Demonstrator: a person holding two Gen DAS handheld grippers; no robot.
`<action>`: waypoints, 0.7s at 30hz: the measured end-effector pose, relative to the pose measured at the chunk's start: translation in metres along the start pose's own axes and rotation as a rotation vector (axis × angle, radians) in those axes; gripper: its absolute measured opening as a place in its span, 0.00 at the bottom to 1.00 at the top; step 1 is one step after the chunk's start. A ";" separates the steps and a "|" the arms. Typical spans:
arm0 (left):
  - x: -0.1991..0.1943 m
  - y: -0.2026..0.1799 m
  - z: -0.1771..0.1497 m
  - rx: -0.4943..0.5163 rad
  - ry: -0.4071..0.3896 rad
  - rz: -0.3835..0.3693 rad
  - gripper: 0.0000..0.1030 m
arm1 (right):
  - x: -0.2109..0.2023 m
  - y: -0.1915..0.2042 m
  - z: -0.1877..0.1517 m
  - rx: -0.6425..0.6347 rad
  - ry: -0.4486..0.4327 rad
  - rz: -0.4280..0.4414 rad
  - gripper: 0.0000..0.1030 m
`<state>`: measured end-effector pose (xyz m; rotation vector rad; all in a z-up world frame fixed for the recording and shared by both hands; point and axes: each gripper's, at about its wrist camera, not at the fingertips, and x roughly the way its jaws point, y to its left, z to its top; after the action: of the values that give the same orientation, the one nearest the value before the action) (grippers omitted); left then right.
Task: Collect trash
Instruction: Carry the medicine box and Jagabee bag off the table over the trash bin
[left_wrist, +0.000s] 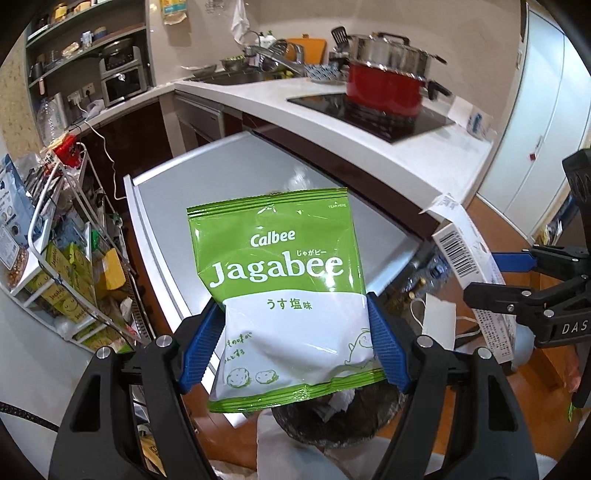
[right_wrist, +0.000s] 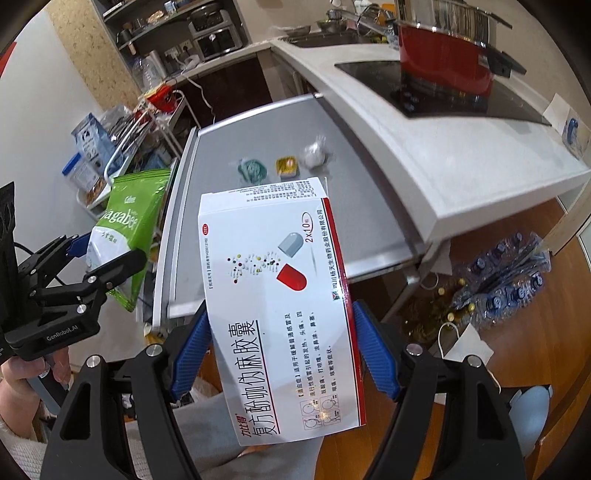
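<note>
the left gripper (left_wrist: 295, 343) has its jaws partly spread and closed on the lower, white part of a green jagabee snack bag (left_wrist: 280, 280), the blue pads pressing its two sides so the bag stands up over the grey bench (left_wrist: 229, 170). below the bag sits a dark-lined bin (left_wrist: 332, 424) with crumpled paper in it. the right gripper (right_wrist: 282, 354) likewise holds a white medicine box (right_wrist: 277, 295) printed with a red and grey capsule, its jaws about half spread and clamped on the box's long edges. on the grey bench beyond the box lie a teal wrapper (right_wrist: 252, 170), a small yellow packet (right_wrist: 287, 165) and a crumpled clear wrapper (right_wrist: 316, 153), side by side near the white counter (right_wrist: 443, 166). a red pot (right_wrist: 447, 55) stands on the cooktop.
</note>
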<state>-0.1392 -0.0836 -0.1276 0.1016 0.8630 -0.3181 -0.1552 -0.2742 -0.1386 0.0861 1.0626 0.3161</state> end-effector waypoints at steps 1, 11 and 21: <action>0.001 -0.003 -0.003 0.006 0.009 -0.001 0.73 | 0.001 0.000 -0.004 -0.001 0.009 0.001 0.71; 0.017 -0.028 -0.038 0.064 0.110 -0.031 0.73 | 0.033 -0.010 -0.047 0.042 0.123 0.004 0.71; 0.053 -0.043 -0.074 0.126 0.243 -0.061 0.73 | 0.078 -0.027 -0.078 0.079 0.251 0.002 0.71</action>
<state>-0.1747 -0.1203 -0.2138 0.2354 1.0881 -0.4234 -0.1821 -0.2829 -0.2485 0.1207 1.3244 0.2915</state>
